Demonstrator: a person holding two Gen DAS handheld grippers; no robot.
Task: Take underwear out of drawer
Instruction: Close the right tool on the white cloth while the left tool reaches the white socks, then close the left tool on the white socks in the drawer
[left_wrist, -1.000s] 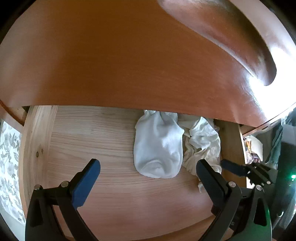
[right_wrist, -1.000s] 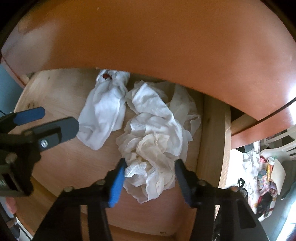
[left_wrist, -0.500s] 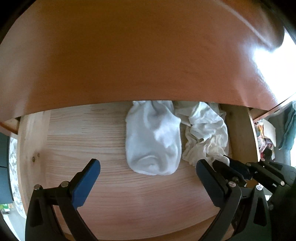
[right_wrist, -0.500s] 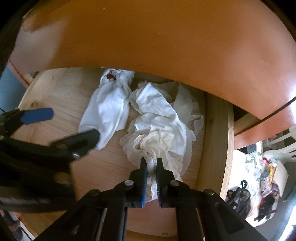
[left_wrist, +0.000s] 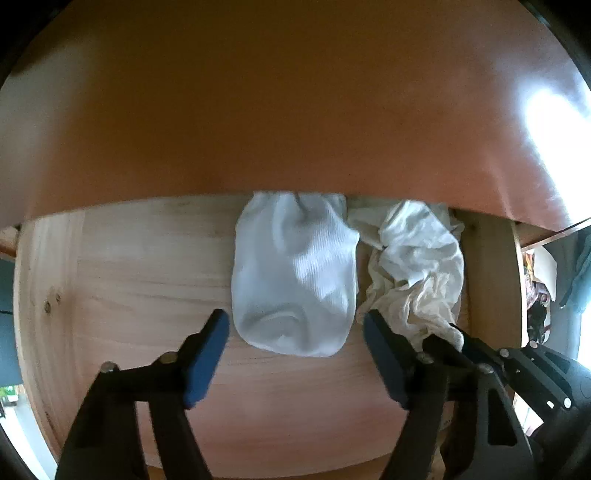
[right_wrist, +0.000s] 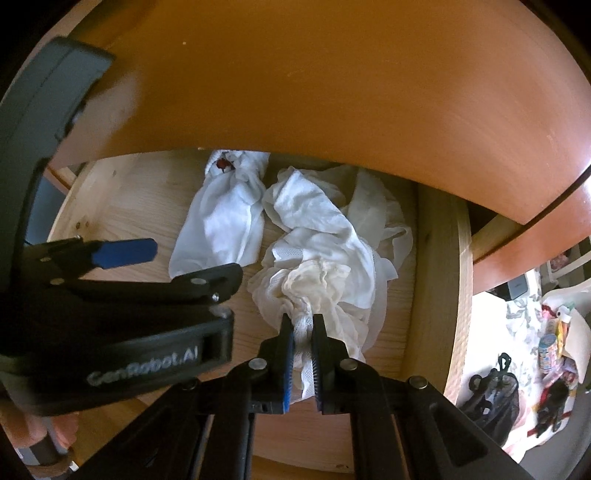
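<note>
Presently, contents of drawer (right_wrist: 436, 258) as found:
Item one: crumpled underwear (right_wrist: 325, 251), white and cream, lay against the drawer's right wall, toward the front edge.
Item two: folded white garment (left_wrist: 291, 273), lay at mid-drawer, just beside item one, its far end under the orange-brown top panel (left_wrist: 280, 96).
Right tool (right_wrist: 303, 354): clenched on a bunched fold at the underwear's near end.
Left tool (left_wrist: 295, 332): jaws closing astride the white garment's near end, pads not yet pressing.
Handling: judged soft, light, limp; would drape and trail when lifted.
Hold point: a gathered wad, not a single thin edge.
</note>
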